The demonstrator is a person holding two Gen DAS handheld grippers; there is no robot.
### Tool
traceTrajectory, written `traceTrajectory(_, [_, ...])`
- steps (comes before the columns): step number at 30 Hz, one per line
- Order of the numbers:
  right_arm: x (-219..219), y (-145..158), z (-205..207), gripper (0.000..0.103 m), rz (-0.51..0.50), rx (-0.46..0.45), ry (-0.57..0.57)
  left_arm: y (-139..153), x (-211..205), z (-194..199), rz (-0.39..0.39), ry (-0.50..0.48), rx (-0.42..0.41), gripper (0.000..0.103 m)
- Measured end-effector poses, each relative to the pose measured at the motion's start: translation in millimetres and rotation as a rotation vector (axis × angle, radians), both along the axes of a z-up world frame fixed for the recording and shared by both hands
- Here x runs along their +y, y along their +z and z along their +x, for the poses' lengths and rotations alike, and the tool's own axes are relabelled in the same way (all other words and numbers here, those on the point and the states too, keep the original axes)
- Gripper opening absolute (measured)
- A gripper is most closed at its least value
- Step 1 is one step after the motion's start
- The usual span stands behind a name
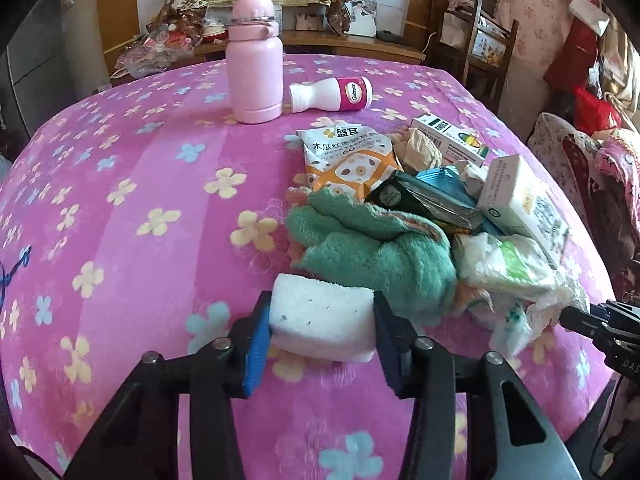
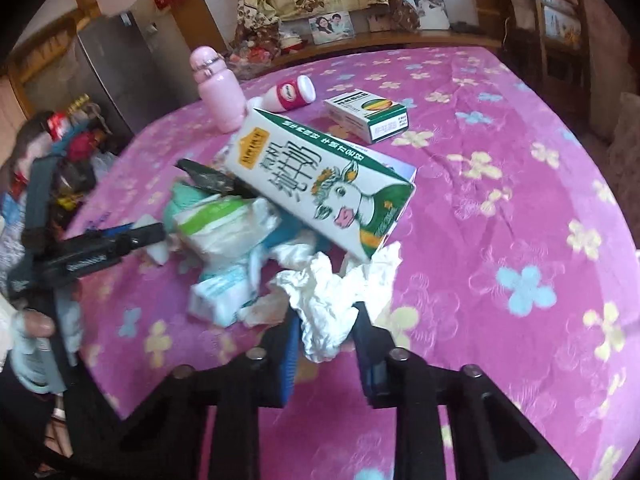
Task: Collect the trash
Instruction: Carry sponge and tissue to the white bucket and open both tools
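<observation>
Gripping a white sponge crosswise, the left gripper sits just short of the trash pile, which lies ahead and to its right. The right gripper is closed on crumpled tissue at the pile's near edge, under the tilted milk carton. Bare pink cloth stretches right, giving open room.

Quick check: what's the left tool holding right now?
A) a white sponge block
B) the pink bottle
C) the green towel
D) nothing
A: in the left wrist view the left tool has its blue pads pressed against both sides of the white sponge block.
</observation>
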State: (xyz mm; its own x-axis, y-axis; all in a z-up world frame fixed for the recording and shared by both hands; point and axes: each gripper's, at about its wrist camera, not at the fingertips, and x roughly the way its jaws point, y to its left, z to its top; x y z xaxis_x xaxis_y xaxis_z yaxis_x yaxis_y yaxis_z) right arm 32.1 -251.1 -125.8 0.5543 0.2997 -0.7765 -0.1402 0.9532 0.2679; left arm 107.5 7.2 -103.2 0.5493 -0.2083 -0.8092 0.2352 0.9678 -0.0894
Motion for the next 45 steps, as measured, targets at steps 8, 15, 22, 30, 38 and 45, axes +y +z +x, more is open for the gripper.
traceTrajectory(8, [-26.0, 27.9, -43.2, 0.023, 0.046, -0.069, 0.006, 38.1, -2.7, -40.8, -0.045, -0.056, -0.037, 0.047])
traceTrajectory(15, [-62.2, 39.9, -60.9, 0.023, 0.073, -0.106, -0.056, 72.4, -67.6, -58.7, -0.078, -0.197, -0.087, 0.047])
traceTrajectory(22, [-130.8, 53.5, -86.3, 0.023, 0.024, -0.141, -0.210, 86.9, -167.5, -70.6, -0.123, -0.381, -0.090, 0.047])
traceTrajectory(30, [-212.9, 54.9, -111.4, 0.023, -0.076, -0.114, -0.391, 81.8, -283.7, -81.2, -0.179, -0.523, -0.070, 0.047])
traceTrajectory(38, [-283.8, 28.3, -119.3, 0.023, -0.151, -0.034, -0.557, 56.9, -380.5, -73.9, -0.200, -0.582, -0.015, 0.049])
traceTrajectory(45, [-329.1, 0.8, -119.1, 0.025, -0.151, 0.023, -0.660, 37.3, -438.7, -70.4, -0.221, -0.607, 0.022, 0.055])
